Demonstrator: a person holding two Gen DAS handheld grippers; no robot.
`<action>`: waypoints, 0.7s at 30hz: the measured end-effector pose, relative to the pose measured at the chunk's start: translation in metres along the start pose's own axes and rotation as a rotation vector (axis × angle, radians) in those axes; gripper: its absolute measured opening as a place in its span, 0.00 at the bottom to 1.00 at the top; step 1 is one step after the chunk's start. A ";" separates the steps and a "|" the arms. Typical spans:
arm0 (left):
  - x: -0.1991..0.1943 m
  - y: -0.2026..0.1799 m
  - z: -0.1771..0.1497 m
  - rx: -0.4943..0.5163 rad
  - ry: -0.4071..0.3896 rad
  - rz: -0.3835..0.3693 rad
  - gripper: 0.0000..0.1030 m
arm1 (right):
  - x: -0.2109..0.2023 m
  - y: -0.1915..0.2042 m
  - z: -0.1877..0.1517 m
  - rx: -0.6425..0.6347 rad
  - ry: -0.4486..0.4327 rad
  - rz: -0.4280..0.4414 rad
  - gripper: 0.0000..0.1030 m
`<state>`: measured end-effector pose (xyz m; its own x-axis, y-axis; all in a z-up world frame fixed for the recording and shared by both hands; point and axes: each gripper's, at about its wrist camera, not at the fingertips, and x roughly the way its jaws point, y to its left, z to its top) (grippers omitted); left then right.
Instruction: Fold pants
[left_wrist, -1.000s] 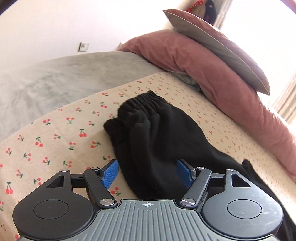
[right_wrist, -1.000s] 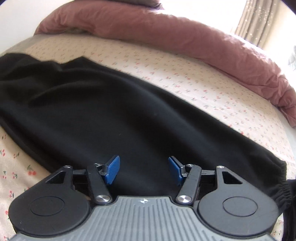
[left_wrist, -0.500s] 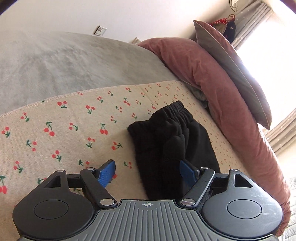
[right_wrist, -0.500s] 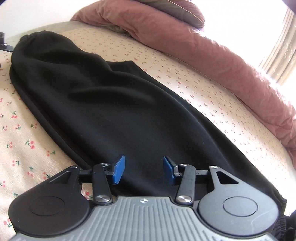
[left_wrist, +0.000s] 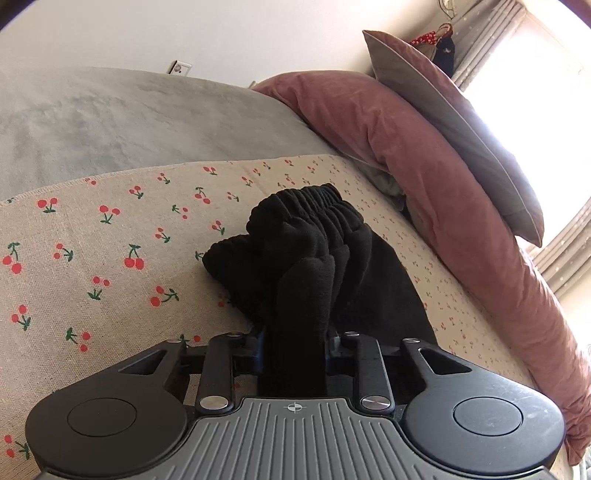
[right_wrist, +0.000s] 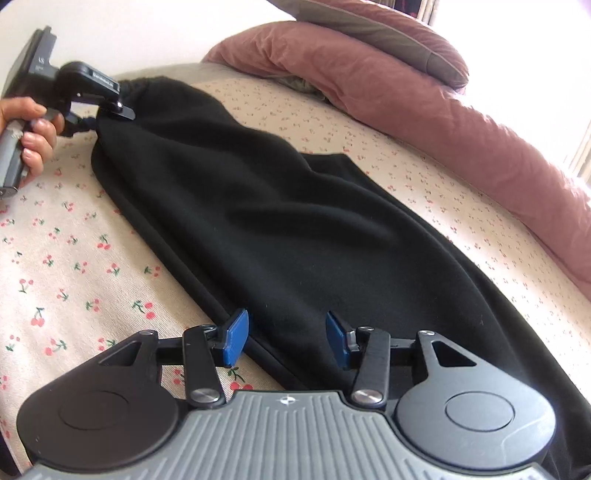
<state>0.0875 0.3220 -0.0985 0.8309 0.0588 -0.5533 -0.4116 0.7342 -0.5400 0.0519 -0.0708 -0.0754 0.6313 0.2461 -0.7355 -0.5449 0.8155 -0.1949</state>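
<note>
Since the earlier frame the left claw (left_wrist: 293, 354) has dropped onto the waistband end of the black pants (right_wrist: 295, 229) and its jaws are closing, bunching cloth between them. The pants lie lengthwise, legs stacked, on the bed (right_wrist: 92, 258); the crosswise folds remain. The right claw (right_wrist: 287, 338) points downward just above the near leg edge, jaws closing but not yet gripping.

The left gripper (left_wrist: 293, 350), wide open a moment ago, now closes on a bunched fold of the black pants (left_wrist: 314, 258) near the waistband, while the right gripper (right_wrist: 287, 341) narrows over the pant leg toward 12 o'clock.
</note>
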 end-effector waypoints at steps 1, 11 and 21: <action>-0.002 0.002 0.001 -0.007 -0.001 -0.004 0.15 | 0.003 -0.002 0.000 0.015 0.011 0.004 0.19; -0.020 0.010 0.014 -0.003 0.002 -0.033 0.10 | -0.015 -0.013 0.005 0.078 -0.002 0.050 0.00; -0.014 0.011 0.007 0.067 0.038 0.013 0.18 | -0.008 -0.009 -0.003 0.055 0.086 0.093 0.00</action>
<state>0.0741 0.3339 -0.0922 0.8102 0.0435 -0.5846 -0.3952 0.7771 -0.4899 0.0507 -0.0818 -0.0695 0.5283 0.2784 -0.8021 -0.5666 0.8192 -0.0888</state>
